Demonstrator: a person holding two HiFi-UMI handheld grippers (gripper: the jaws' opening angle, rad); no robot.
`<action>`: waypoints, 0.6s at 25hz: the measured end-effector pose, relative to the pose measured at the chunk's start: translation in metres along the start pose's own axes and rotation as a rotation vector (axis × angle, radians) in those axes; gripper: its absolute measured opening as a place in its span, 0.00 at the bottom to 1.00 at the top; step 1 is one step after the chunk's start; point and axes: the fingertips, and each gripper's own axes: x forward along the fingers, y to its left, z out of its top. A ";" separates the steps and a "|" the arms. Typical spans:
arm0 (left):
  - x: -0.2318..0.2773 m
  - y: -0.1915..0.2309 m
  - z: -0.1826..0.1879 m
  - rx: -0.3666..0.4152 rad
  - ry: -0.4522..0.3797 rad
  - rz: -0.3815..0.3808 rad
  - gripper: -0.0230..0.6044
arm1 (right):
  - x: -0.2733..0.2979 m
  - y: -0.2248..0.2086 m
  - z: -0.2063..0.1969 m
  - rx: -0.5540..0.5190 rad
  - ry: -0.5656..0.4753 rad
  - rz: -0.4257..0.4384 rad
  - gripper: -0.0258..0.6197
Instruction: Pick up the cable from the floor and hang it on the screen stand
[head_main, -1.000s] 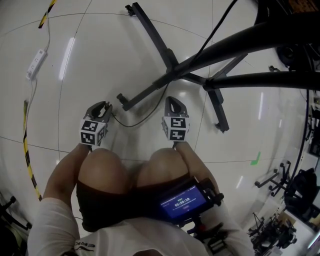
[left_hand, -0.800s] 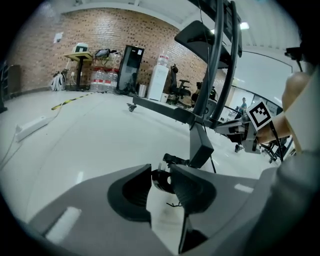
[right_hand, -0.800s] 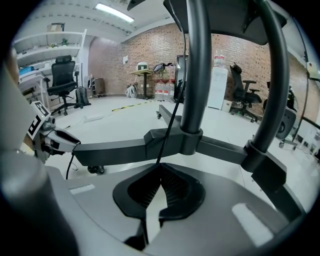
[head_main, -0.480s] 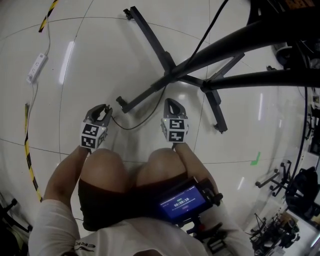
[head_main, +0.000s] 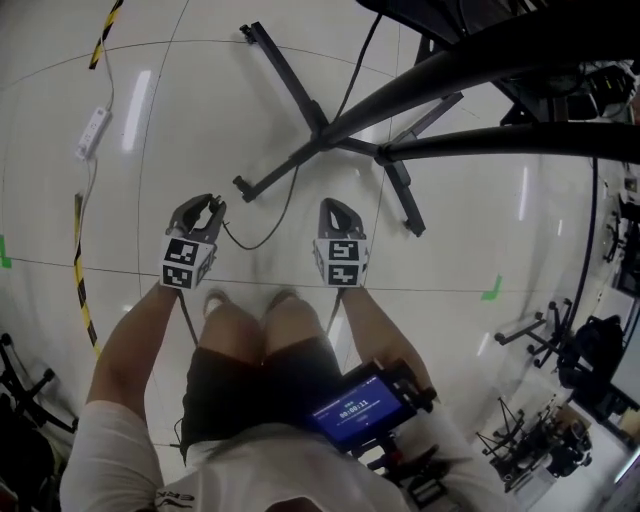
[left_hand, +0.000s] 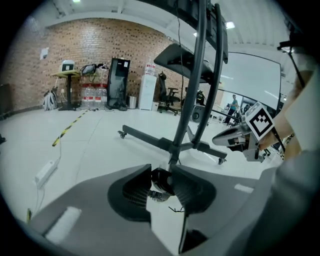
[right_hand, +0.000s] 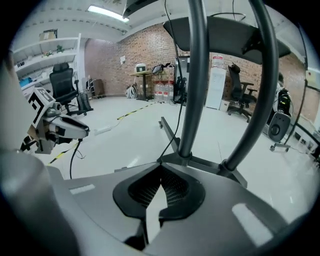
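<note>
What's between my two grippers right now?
In the head view, the black cable, held by the left gripper, hangs in a loop between it and the right gripper, above the floor. Nothing else lies there.

A: What of the right gripper (right_hand: 161, 170)?
B: At 6 o'clock, jaws together, nothing between them.
A: And beyond?
B: The stand (right_hand: 196, 75) rises at 12 and 2 o'clock. The left gripper (right_hand: 52, 127) is at 9 o'clock, a cable (right_hand: 72, 159) dangling under it.

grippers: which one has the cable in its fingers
The left gripper: its fingers clamp the black cable end, and the cable trails toward the screen stand. The right gripper is shut on nothing.
</note>
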 end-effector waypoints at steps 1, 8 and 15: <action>-0.013 -0.005 0.016 0.001 -0.002 0.001 0.22 | -0.017 0.001 0.011 0.003 0.000 0.002 0.06; -0.110 -0.036 0.155 0.058 -0.056 -0.001 0.22 | -0.139 -0.007 0.119 0.014 -0.029 -0.016 0.06; -0.214 -0.070 0.308 0.125 -0.133 -0.009 0.22 | -0.263 -0.011 0.261 -0.016 -0.143 -0.027 0.06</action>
